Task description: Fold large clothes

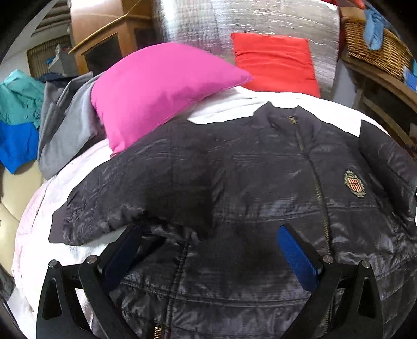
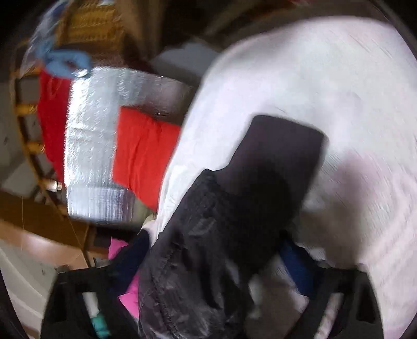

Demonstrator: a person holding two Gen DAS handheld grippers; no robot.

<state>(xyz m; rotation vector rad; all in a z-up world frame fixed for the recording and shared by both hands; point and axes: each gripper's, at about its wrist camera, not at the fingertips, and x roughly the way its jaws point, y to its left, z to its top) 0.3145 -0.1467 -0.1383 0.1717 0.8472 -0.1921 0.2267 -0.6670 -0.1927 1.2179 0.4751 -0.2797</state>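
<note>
Left wrist, surroundings: pink pillow [image 1: 159, 94] overlapping jacket [image 1: 247, 187] shoulder; red cushion [image 1: 273, 62] behind.
Left wrist, jacket: flat on white sheet [image 1: 234, 104], collar far, zip lengthwise.
Left gripper [image 1: 208, 250]: spread wide above jacket.
Right wrist, sleeve [image 2: 234, 208]: lengthwise between right gripper [image 2: 211, 263] fingers; grip blurred, cannot tell.

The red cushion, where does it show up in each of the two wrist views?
Left wrist: the red cushion sits upper right of centre, leaning on the silver quilted sheet, behind the dark jacket.
Right wrist: red cushion at left of centre, tilted and blurred.
Shared landmark: the silver quilted sheet behind it.
</note>
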